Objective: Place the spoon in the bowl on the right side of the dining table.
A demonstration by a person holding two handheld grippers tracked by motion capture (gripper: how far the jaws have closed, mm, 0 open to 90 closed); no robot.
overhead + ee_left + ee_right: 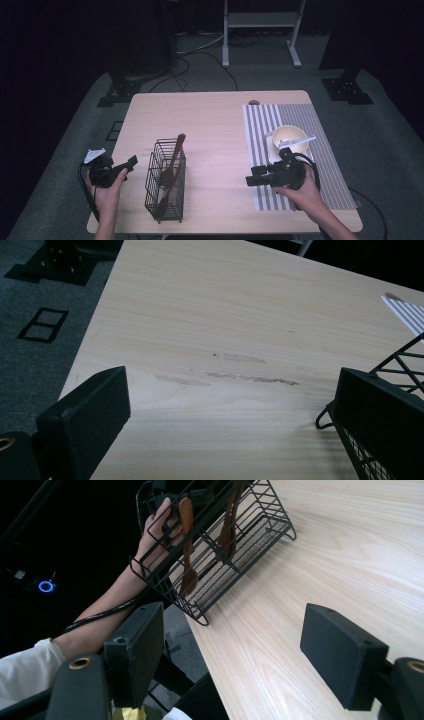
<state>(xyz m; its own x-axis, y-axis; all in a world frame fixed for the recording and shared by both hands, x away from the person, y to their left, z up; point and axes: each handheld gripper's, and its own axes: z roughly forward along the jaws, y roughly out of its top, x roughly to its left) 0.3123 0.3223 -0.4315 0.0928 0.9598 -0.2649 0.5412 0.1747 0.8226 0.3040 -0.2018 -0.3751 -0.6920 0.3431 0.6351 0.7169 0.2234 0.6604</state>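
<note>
A black wire basket (166, 186) stands upright on the pale wood surface (215, 125), its wooden utensils (172, 162) leaning away. Both grippers, left (131, 164) and right (251, 180), have fingers spread, empty.

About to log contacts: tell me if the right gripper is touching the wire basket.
Apart. The right gripper view shows bare table between the open right gripper and the wire basket.

My bench (220, 115) is evenly lit from above while everything around it sinks into black; my fingers (85, 425) look soft and blurred up close.
</note>
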